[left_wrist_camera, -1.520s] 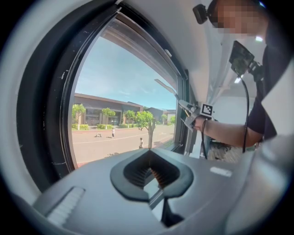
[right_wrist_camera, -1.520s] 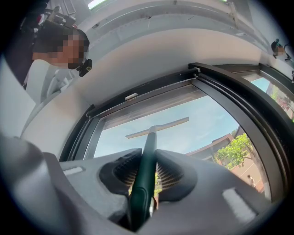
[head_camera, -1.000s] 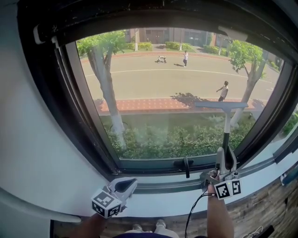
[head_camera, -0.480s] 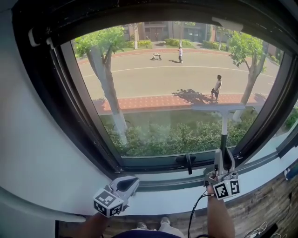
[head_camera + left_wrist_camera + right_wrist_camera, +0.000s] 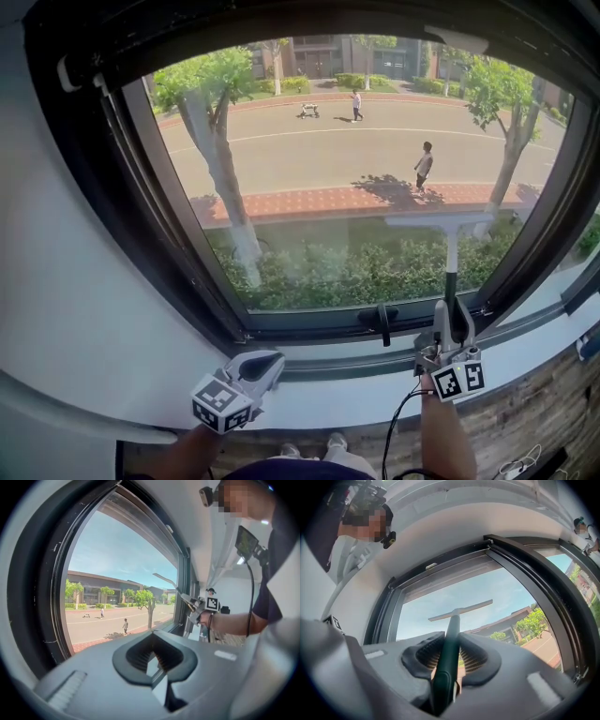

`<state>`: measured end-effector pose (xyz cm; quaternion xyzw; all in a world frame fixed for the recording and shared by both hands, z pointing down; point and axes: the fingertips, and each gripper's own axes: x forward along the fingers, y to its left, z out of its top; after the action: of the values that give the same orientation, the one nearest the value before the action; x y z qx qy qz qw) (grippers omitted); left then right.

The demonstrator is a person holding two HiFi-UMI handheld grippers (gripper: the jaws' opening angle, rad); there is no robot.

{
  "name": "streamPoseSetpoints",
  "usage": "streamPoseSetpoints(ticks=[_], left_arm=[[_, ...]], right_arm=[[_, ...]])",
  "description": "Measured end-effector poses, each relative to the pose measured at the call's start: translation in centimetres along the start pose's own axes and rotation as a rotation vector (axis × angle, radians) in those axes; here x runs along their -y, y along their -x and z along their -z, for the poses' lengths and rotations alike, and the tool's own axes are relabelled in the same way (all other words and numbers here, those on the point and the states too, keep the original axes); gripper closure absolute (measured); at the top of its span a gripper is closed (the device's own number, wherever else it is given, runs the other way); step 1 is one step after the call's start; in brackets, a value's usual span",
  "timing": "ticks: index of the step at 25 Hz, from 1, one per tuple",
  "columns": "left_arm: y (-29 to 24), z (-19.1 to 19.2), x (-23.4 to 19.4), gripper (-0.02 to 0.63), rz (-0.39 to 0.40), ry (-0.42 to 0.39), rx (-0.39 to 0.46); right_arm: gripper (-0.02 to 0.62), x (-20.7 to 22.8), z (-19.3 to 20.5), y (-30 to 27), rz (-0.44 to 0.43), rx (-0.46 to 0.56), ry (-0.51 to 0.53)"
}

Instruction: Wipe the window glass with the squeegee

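Dark handle of the squeegee (image 5: 451,258) sits clamped in the right gripper (image 5: 453,323), blade above it against the window glass (image 5: 319,159). Left gripper (image 5: 258,366) closed, empty.

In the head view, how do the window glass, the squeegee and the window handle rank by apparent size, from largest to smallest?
1. window glass, by far the largest
2. squeegee
3. window handle, the smallest
All three sit at about the window, so nearness hardly distorts this order.
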<state>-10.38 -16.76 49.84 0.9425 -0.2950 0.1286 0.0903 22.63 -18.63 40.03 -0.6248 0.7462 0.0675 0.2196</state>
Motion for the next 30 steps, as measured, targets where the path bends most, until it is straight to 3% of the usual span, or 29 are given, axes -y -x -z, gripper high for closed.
streamPoseSetpoints(ticks=[14, 30], left_arm=[[-0.6, 0.1, 0.3, 0.598, 0.002, 0.002, -0.005], [-0.7, 0.3, 1.0, 0.598, -0.009, -0.002, -0.032]], right_arm=[[0.494, 0.5, 3.0, 1.8, 0.020, -0.055, -0.024], [0.494, 1.2, 10.2, 5.9, 0.062, -0.198, -0.084]])
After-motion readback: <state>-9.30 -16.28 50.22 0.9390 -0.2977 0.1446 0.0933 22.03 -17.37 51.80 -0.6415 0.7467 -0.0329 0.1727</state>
